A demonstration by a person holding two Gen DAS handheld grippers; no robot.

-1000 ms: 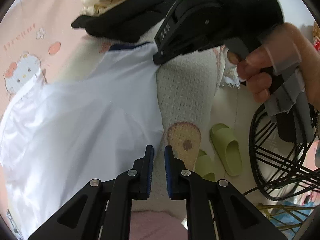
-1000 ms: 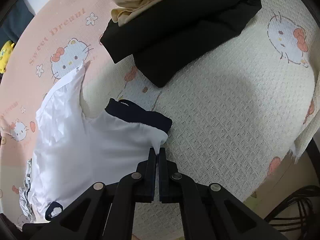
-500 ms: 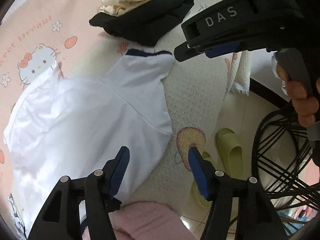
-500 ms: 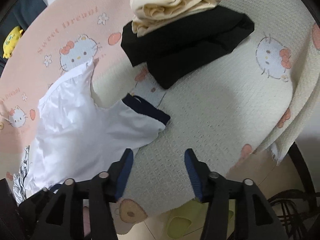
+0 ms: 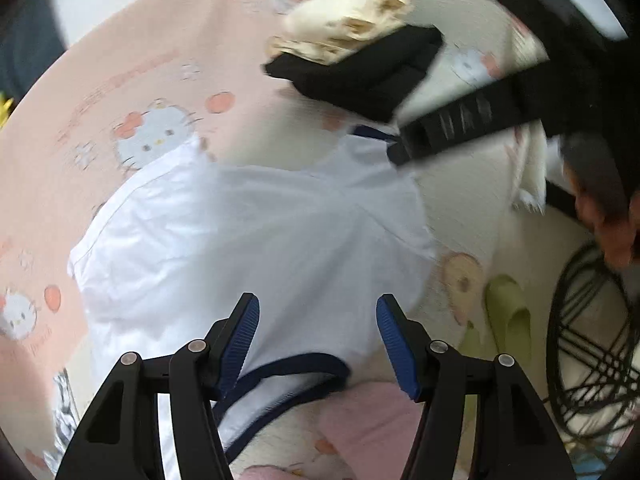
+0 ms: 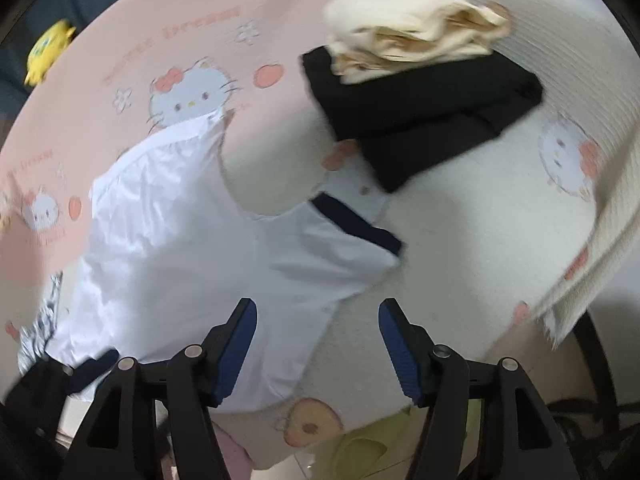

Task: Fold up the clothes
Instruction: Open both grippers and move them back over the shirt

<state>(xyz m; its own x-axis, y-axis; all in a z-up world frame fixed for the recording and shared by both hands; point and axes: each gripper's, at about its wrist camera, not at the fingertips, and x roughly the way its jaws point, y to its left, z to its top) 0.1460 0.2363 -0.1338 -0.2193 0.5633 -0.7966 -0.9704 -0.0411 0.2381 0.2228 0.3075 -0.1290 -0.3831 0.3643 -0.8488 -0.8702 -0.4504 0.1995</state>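
Note:
A white shirt (image 5: 260,240) with navy trim lies spread on the Hello Kitty bed cover (image 5: 152,92). In the right wrist view the white shirt (image 6: 180,260) shows its navy sleeve cuff (image 6: 356,224) pointing right. My left gripper (image 5: 318,340) hovers open above the shirt's navy hem, nothing between its blue pads. My right gripper (image 6: 318,340) hangs above the shirt's right side, its jaws opening and empty. Its black body (image 5: 460,124) crosses the left wrist view near the sleeve.
A folded black garment (image 6: 420,112) with a cream one (image 6: 408,36) on top sits at the far side. Green slippers (image 5: 508,320) and a black wire frame (image 5: 592,340) are on the floor past the bed edge. A pink cloth (image 5: 360,420) lies near the hem.
Both grippers went from shut on the shirt's edges to open and rose away. The shirt dropped free and now lies flat on the bed.

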